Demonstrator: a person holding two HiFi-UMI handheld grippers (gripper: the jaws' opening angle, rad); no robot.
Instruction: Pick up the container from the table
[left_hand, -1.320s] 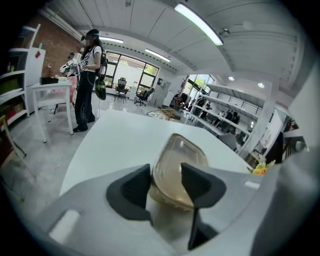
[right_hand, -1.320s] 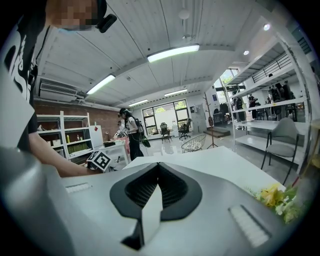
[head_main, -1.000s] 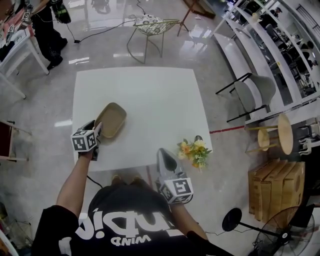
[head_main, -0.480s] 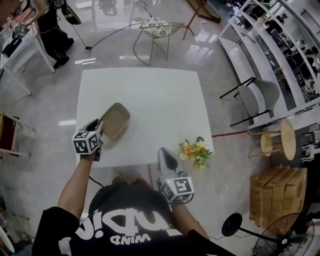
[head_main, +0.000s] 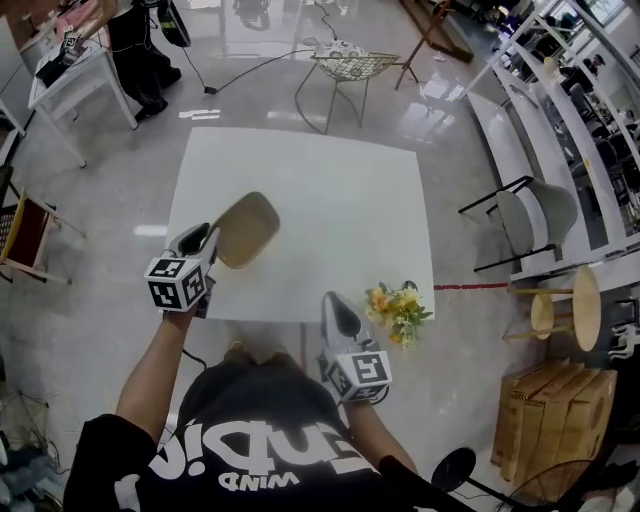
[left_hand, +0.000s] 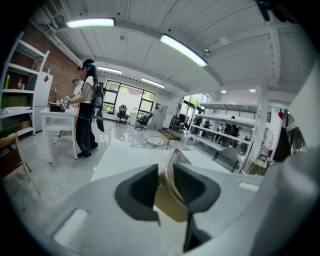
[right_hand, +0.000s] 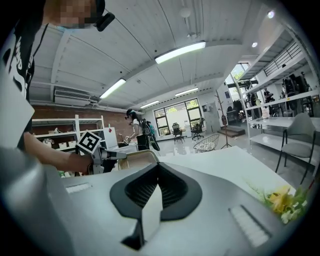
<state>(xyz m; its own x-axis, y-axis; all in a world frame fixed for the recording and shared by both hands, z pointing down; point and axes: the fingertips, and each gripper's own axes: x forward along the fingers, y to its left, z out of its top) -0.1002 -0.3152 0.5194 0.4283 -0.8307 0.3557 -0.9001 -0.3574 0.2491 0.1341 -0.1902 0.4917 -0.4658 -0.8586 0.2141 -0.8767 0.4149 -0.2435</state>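
Observation:
A tan, shallow container (head_main: 245, 228) hangs tilted above the left part of the white table (head_main: 330, 190). My left gripper (head_main: 207, 240) grips its near rim, and its jaws are still closing with that rim between them. In the left gripper view the tan rim (left_hand: 170, 195) is pinched between the two dark pads (left_hand: 137, 192). My right gripper (head_main: 338, 312) rests at the table's near edge, shut with nothing in it. The right gripper view shows its pads (right_hand: 172, 190) meeting, with the lifted container (right_hand: 135, 159) beyond them at the left.
A bunch of yellow flowers (head_main: 398, 308) lies at the table's near right corner. Beyond the table stands a wire chair (head_main: 355, 65), and to the right a grey chair (head_main: 520, 215) and a wooden stool (head_main: 575, 290). A person stands at a white side table (head_main: 80, 70) at the far left.
The left gripper has risen with the container, which has come up off the table and tilted. The right gripper has stayed at the table's near edge.

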